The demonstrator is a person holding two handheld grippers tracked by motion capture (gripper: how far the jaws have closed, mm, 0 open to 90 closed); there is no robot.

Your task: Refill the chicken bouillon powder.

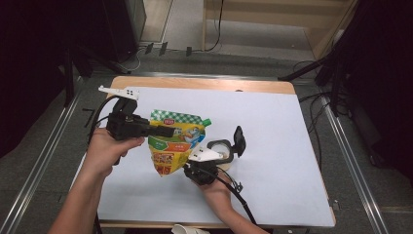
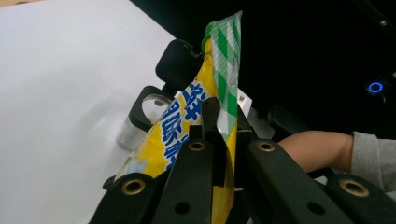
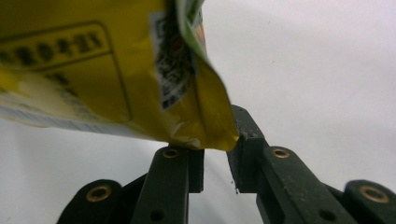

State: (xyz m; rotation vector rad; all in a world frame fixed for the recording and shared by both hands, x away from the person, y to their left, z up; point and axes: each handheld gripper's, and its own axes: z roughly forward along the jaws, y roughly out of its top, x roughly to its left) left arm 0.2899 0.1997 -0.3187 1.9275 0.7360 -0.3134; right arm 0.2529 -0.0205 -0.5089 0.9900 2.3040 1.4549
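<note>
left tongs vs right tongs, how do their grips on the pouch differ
The left tongs are shut on the yellow pouch near its green checked top edge; the right tongs sit at its bottom corner with a gap between the jaws, not pressing it. The left tongs point level across the table, the right ones upward. Both are black.

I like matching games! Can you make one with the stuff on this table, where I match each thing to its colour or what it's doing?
Things:
1. pouch
2. jar
3. left gripper
4. table

Matches:
A. white on top
B. clamped on the pouch's green checked edge
C. yellow with a green cap
D. clear, with its black lid flipped open

Pairs: 1-C, 2-D, 3-B, 4-A
</note>
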